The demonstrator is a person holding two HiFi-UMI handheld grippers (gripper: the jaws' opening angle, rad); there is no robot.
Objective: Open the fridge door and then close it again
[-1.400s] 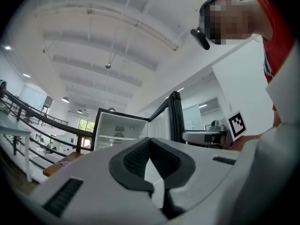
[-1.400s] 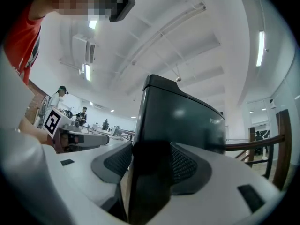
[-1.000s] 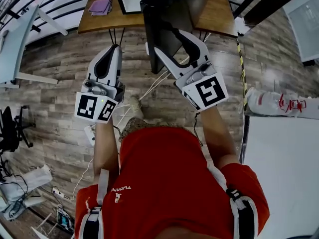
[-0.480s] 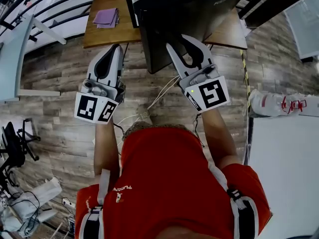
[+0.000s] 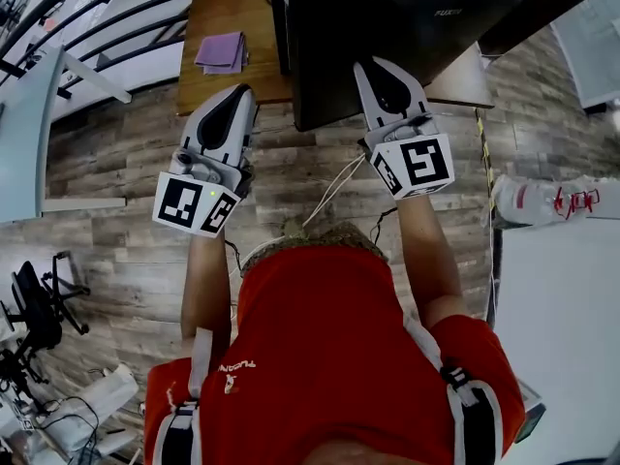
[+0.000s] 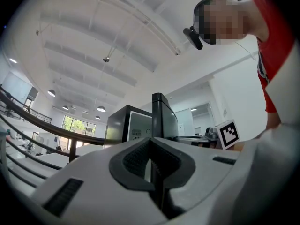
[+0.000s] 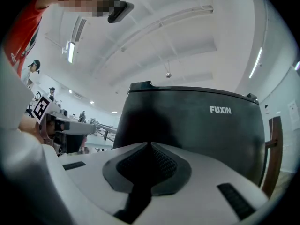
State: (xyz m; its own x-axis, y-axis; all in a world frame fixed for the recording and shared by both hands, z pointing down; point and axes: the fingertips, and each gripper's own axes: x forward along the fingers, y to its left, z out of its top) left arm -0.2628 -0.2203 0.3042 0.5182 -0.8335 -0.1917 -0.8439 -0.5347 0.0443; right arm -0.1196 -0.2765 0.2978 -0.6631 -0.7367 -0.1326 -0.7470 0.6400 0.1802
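Observation:
A small black fridge (image 5: 436, 37) stands on a wooden table (image 5: 228, 90). Its door (image 7: 201, 125) carries white lettering and fills the right gripper view. My right gripper (image 5: 374, 66) points at the door front from very close, its shadow on the panel; whether it touches I cannot tell. Its jaws are closing down to shut, with nothing between them (image 7: 149, 144). My left gripper (image 5: 235, 95) is shut and empty at the table's front edge, left of the fridge. In the left gripper view (image 6: 151, 140) the door edge (image 6: 161, 114) stands out edge-on from the fridge body (image 6: 124, 123).
A purple cloth (image 5: 223, 51) lies on the table left of the fridge. White cables (image 5: 329, 187) trail over the wooden floor. A white tabletop (image 5: 557, 327) is at the right, a white bag (image 5: 542, 201) beside it, and an office chair (image 5: 39, 308) at the left.
Both grippers moved forward towards the table and fridge. The right jaws went from wide open to shut. The fridge door swung from an open angle towards closed.

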